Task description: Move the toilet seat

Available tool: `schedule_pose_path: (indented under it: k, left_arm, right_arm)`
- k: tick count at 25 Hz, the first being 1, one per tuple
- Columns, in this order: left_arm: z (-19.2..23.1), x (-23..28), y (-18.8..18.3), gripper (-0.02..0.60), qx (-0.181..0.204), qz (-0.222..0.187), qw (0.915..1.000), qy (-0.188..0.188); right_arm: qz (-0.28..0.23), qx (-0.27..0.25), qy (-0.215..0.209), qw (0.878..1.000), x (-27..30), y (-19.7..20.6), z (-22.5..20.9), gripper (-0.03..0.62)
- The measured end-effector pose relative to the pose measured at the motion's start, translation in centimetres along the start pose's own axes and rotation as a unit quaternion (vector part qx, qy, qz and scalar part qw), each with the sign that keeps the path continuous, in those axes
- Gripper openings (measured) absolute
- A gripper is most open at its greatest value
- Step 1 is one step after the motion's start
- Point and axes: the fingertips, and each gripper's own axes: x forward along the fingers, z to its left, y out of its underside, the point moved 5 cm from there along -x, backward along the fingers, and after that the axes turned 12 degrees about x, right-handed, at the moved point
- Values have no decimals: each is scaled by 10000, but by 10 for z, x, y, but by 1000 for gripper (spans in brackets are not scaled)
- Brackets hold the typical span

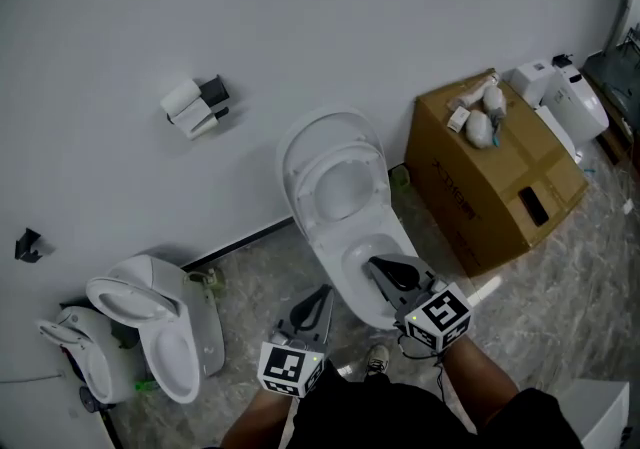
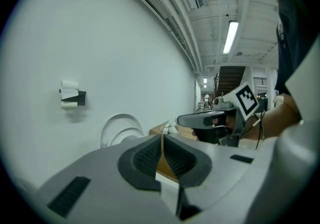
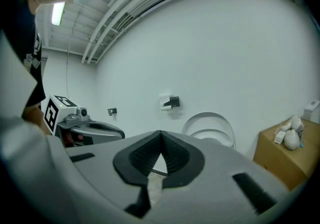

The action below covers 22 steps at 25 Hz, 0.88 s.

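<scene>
A white toilet stands against the wall, its lid and seat raised upright over the open bowl. My right gripper hovers over the front of the bowl, shut with nothing in it. My left gripper is beside the bowl's left side, over the floor, also shut and holding nothing. In the left gripper view the shut jaws point toward the wall, with the raised lid ahead at the left and the right gripper alongside. From the right gripper the lid shows ahead at the right.
A cardboard box with white bundles on top stands right of the toilet. Two more toilets sit at the lower left, and other white fixtures at the far right. A paper-roll holder hangs on the wall.
</scene>
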Motion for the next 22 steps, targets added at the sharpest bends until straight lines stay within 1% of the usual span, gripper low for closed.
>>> schedule_pose_path:
  k: [5,8,12,18,22]
  left_arm:
    - [14,-38,10,17,-88,9,9995,-301]
    - [27,-62,18,17,-86,-58,9991,-415]
    - [43,-95,27,17,-196,-14,9992,-336]
    - [78,-144,48,17,-58,-202,9997,-151]
    - [89,-166,61,16,-210,-236,9995,49]
  right_arm:
    - [96,38,-211,9997,15,12,34,5]
    - [133,18,-245,9996,28,20,57,5]
    - [170,83,-135,9997,42,33,92,5]
    - [203,111,131,9996,65,53,155,5]
    - [185,53,362,9992,68,66,186,5]
